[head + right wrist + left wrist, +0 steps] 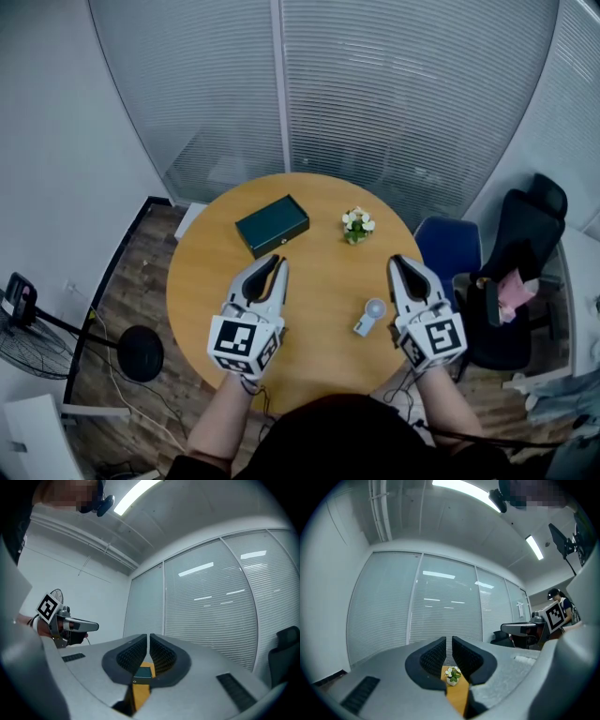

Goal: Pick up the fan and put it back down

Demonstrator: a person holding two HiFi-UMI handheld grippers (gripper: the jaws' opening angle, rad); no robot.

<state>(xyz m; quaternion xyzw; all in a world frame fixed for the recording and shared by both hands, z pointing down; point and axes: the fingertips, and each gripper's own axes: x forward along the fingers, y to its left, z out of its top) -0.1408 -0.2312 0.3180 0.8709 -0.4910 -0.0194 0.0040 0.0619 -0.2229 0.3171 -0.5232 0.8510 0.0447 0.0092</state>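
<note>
Lying on the round wooden table (202, 281), the small fan (368, 317) is being touched by neither gripper. It is sitting just beside the right gripper (397, 262), on that gripper's inner side. Its long axis is being seen running slantwise in the head view. The round head is pointing away from the person and slightly right, while the short handle end is pointing back toward the table's near edge. It is being shown as a pale thing, whitish with a faint blue tint, a disc on a stubby stem; finer detail is too small to tell.

Both grippers are being held level above the table, well apart. The left gripper (278, 262) is being held with its jaws narrowed to a thin slit, nothing between the pads, and a little potted plant (452, 674) is showing beyond them. The right gripper's jaws are likewise being held almost together and empty, with a dark green box (143, 672) showing past them.
</note>
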